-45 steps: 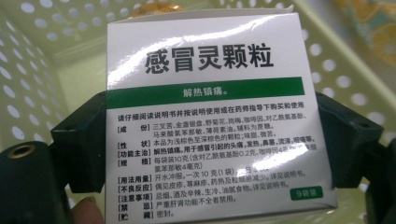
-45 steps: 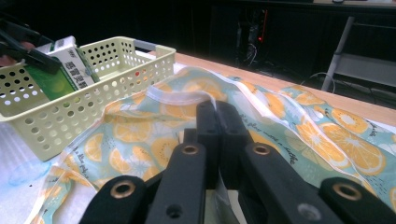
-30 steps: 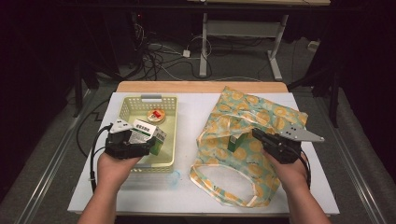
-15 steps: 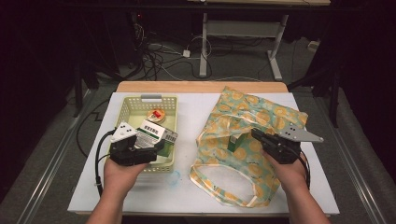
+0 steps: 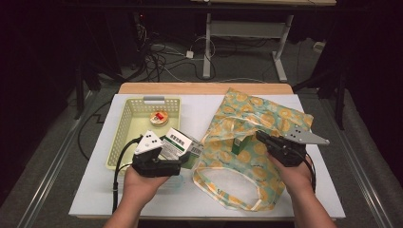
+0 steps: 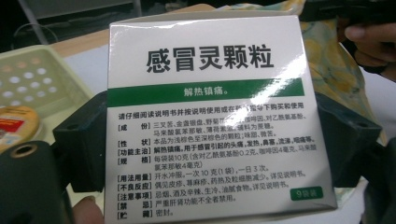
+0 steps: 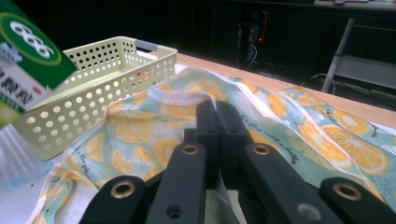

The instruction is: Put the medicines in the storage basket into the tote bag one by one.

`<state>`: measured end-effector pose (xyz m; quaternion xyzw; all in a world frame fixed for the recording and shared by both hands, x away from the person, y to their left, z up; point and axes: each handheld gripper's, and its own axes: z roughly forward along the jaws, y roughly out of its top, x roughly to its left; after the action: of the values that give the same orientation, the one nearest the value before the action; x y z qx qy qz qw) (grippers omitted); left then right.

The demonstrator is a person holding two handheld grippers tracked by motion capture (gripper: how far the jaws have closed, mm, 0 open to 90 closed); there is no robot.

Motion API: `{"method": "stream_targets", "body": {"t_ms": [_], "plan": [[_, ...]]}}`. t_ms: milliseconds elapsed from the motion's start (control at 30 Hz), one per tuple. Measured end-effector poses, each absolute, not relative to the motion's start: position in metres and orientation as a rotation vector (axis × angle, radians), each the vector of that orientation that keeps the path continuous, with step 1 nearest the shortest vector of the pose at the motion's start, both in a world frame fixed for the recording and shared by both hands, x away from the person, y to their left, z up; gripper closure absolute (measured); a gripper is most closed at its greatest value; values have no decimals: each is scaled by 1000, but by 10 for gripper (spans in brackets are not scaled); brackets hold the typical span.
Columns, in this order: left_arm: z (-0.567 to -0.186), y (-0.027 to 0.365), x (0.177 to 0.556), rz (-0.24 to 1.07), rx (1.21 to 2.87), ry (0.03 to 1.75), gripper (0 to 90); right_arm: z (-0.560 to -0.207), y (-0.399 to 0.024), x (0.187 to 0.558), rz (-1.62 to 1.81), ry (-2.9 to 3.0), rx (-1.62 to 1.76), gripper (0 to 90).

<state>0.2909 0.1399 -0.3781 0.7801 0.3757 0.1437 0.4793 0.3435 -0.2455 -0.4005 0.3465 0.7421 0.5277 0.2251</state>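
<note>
Left gripper (image 5: 183, 159) clamps a white-and-green medicine box (image 5: 182, 144), jaws spread wide across its two sides; in the left gripper view the box (image 6: 210, 116) stands between the black jaws, printed face toward the camera. Box sits in the air just right of the yellow basket (image 5: 124, 137), between the basket and the orange-print bag (image 5: 266, 118), close to the bag's near edge.

Right gripper (image 5: 260, 137) is pinched tight on the bag's rim; in the right gripper view the jaws meet on a fold of cloth (image 7: 215, 105), holding the mouth up. A green box (image 5: 241, 144) seems to lie inside the bag already, just past that rim.

Small round tin (image 5: 158, 117) remains in the basket, at its far end.

Step in hand, as I judge it: carry the medicine box into the bag's opening.

How to do it well:
- Keep the right grip lifted and steady so the mouth stays open.
- Bring the box in low, leading with a narrow edge, aimed under the held rim.
- Release only once the box is past the rim; dropped on the cloth, it would slide off onto the white table (image 5: 95, 190).
- Do not squeeze harder; the carton could crush.
</note>
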Motion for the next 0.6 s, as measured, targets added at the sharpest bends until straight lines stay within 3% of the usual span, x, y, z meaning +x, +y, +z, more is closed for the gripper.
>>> {"method": "stream_targets", "body": {"t_ms": [600], "plan": [[-380,75,290,301,1969,780,138,-399,-245,344,1458,2042,954,900]]}}
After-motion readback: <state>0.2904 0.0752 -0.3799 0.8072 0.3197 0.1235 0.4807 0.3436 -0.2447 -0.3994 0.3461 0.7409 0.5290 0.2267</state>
